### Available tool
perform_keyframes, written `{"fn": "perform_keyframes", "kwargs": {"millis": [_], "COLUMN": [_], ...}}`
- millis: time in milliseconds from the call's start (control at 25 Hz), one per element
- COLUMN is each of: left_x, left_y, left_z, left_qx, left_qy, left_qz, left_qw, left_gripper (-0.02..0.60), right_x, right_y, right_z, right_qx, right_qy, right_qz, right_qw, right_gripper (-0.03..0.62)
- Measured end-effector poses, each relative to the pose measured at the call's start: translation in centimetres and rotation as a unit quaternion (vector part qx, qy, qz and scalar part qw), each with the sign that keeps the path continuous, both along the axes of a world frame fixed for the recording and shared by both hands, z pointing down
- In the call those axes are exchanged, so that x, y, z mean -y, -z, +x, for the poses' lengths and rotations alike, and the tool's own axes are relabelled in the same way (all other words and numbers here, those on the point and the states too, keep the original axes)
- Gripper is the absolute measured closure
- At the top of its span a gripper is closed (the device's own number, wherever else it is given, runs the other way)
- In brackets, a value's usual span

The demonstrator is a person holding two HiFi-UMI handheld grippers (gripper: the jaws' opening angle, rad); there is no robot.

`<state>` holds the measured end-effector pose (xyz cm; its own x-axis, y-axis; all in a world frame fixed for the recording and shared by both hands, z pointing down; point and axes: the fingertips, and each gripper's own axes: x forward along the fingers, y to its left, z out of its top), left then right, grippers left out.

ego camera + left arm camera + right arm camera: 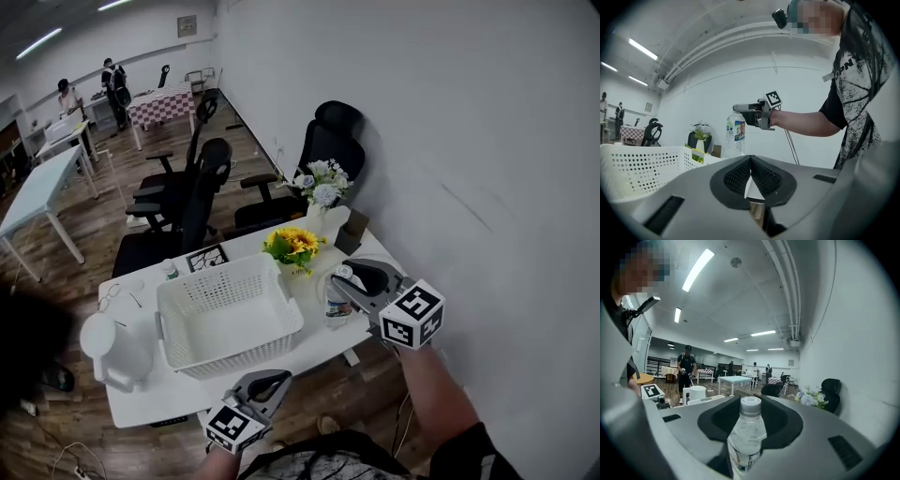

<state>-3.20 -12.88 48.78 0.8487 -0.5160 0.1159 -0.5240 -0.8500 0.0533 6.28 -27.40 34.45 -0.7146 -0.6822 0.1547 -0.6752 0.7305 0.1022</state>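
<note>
Right gripper (pixel 345 279): held out over the far right part of the white bench (pixel 155 398). The forearm comes in from the lower right of the head view and runs about level. The marker cube sits at the wrist end and the jaws point away from the person.

- The left gripper view shows the same pose side-on: bare forearm horizontal, gripper level at the height of the bottle's top.
- The jaws are closed onto the neck of a clear plastic water bottle with a white cap and a blue-green label (pixel 747 437).
- In the right gripper view the cap stands between the two dark pads, one on each side.
- I see the bottle upright at the bench's right side, just right of the white perforated plastic basket (pixel 234 349) and near the bunch of yellow sunflowers (pixel 293 246).

Left gripper (pixel 267 382): low, at the bench's near edge in front of the basket.

- Only a little of the hand shows at the bottom of the head view.
- Its camera looks across the bench towards the bottle and the other arm.
- The jaws are closed, with the mesh pads meeting at the tips and nothing between them.

Also on the bench:

- A white plastic jug with a handle (pixel 111 347) stands at the left end.
- White flowers in a vase (pixel 321 183) stand at the far edge.
- Black office chairs (pixel 192 197) stand behind.
</note>
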Motion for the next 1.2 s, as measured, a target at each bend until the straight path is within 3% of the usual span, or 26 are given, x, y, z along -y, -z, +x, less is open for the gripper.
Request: {"fn": "perform_keyframes", "kwargs": {"millis": [640, 1200], "left_x": [4.9, 8.9], "left_y": [-2.6, -6.0], "left_z": [10.6, 13.8], "left_qx": [0.011, 0.024], "left_qy": [-0.013, 0.024], "left_qz": [-0.032, -0.071], "left_qw": [0.9993, 0.9969], "left_gripper": [0.571, 0.571], "right_x": [3.7, 8.1], "right_y": [-8.7, -17.7], "right_z": [10.4, 12.5], "right_qx": [-0.011, -0.026], "right_qy": [-0.008, 0.024], "right_qz": [-0.044, -0.09], "right_qw": [0.999, 0.995], "right_gripper": [0.441, 0.442]}}
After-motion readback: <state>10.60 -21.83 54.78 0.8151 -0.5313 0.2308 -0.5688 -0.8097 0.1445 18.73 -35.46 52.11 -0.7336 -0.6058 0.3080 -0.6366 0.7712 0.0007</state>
